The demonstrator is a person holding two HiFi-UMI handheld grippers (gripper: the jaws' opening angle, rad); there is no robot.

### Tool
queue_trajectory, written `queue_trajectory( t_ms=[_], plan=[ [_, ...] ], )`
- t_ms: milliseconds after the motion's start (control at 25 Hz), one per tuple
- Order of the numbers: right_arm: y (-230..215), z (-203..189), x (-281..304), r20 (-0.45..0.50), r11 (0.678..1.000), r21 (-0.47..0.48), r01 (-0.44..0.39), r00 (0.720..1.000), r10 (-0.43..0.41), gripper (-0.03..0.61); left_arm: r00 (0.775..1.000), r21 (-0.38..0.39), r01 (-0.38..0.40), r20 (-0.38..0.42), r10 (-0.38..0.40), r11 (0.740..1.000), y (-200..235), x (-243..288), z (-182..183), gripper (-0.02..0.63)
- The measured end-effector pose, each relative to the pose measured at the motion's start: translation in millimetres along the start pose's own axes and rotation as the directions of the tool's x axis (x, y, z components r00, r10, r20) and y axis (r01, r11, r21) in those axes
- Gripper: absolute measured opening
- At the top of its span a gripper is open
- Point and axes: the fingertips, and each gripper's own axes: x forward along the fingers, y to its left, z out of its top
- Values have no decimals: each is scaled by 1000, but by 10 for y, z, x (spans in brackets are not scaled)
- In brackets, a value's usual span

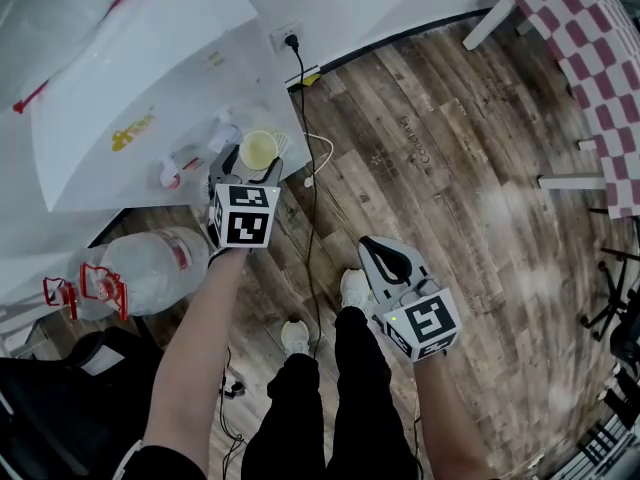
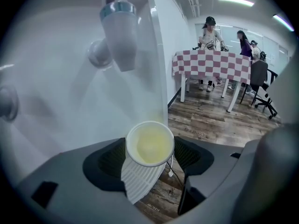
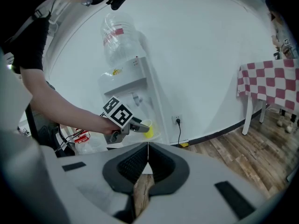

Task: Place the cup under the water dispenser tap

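At the upper left of the head view the white water dispenser [image 1: 140, 78] is standing against the wall, and a big water bottle [image 1: 150, 268] is lying on the wooden floor [image 1: 450, 168] at the lower left. You are holding your left hand-held gripper [image 1: 256, 166] just in front of the dispenser, a little left of the middle. Its jaws are standing wide and are pressing on both sides of the yellow cup [image 2: 149, 144], so the cup is gripped upright, with its mouth facing up. In the left gripper view the cup is sitting in the lower middle, over the white ribbed drip tray [image 2: 138, 183]. The tap [image 2: 120, 38] is hanging above it in the upper part, slightly to the left of the cup. I cannot tell whether the cup bottom is touching the tray. A black cable [image 1: 312, 168] is running from the wall socket [image 1: 287, 36] down over the floor. Your right hand-held gripper [image 3: 148, 158] is hovering lower right of the middle in the head view, well apart from the dispenser. Its jaws are closed together with nothing between them. A table [image 1: 590, 58] with a red-and-white checked cloth is standing in the upper right corner.
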Motion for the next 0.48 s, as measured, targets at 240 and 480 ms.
queue_trajectory(
  t_ms=[240,480],
  plan=[
    [19,-15,-26,-14,1000,9,-2,1000,2,21,1000,4,0,-8,0,1000,22,-14,-9,362],
    [74,69,-135,-26,1000,-2,6,1000,-6,21,1000,-2,18,-13,-18,1000,-26,-246,-45,365]
  ],
)
